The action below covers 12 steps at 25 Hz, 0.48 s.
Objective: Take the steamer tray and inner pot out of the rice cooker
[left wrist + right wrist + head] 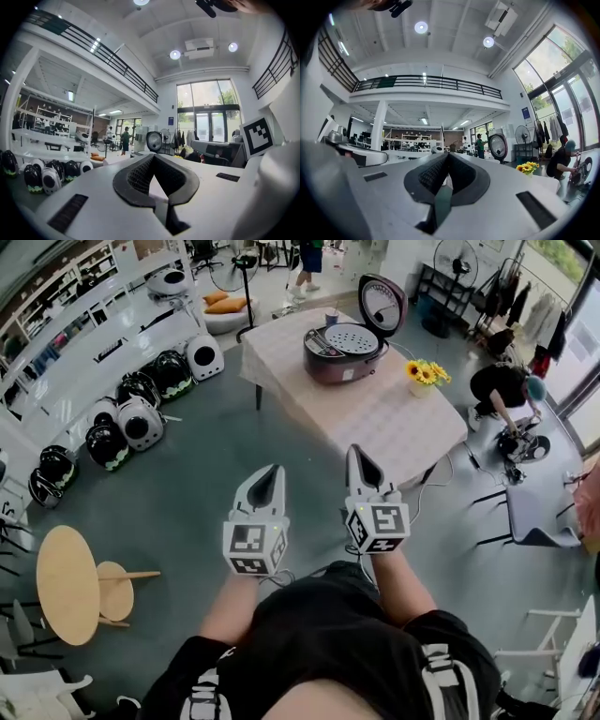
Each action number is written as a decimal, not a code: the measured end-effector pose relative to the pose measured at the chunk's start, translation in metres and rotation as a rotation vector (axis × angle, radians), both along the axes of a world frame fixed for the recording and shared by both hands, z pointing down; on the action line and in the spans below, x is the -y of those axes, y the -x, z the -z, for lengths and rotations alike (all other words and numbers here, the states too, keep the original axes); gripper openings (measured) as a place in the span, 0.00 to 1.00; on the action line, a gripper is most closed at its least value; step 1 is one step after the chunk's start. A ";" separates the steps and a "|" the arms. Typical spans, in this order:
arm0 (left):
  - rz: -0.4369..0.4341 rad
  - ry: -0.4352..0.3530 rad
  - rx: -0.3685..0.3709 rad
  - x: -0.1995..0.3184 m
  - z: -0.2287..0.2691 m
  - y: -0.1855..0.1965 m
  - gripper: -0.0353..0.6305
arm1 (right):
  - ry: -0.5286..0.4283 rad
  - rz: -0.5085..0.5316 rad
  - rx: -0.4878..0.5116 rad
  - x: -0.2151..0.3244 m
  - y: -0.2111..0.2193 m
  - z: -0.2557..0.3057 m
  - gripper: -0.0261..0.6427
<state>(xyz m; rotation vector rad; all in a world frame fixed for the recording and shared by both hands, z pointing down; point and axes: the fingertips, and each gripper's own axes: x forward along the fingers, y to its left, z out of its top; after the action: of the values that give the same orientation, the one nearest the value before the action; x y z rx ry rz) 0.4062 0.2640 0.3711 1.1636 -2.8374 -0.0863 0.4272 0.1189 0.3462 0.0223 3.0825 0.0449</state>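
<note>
While held level side by side, the left claw [274, 472] and right claw [356, 454] are seen fully closed, nothing gripped. Well ahead of them, on the tabletop [375, 418], the rice cooker [345, 354] is seen lid-up, steamer tray [349, 337] seated in its top; sunflowers [425, 372] further right.

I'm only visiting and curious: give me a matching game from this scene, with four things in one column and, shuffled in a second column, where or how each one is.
Things
1. lid
2. steamer tray
3. sunflowers
4. left claw

Place or state
A. shut, holding nothing
B. on the table, beside the rice cooker
C. raised open
D. sitting in the top of the rice cooker

Pairs: 1-C, 2-D, 3-B, 4-A
</note>
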 end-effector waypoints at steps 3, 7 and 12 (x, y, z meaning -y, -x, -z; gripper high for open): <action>-0.001 -0.005 -0.006 -0.014 -0.006 -0.002 0.06 | -0.001 -0.005 0.001 -0.016 0.002 -0.002 0.04; -0.005 -0.031 -0.019 -0.025 -0.006 0.005 0.06 | -0.015 -0.001 0.022 -0.025 0.010 0.006 0.04; 0.029 -0.034 -0.015 -0.036 -0.010 0.031 0.06 | -0.029 0.010 0.039 -0.030 0.033 0.008 0.04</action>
<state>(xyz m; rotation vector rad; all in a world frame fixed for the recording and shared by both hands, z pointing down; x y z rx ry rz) 0.3756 0.3003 0.3814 1.1236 -2.8510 -0.1443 0.3943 0.1488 0.3378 0.0371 3.0422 0.0879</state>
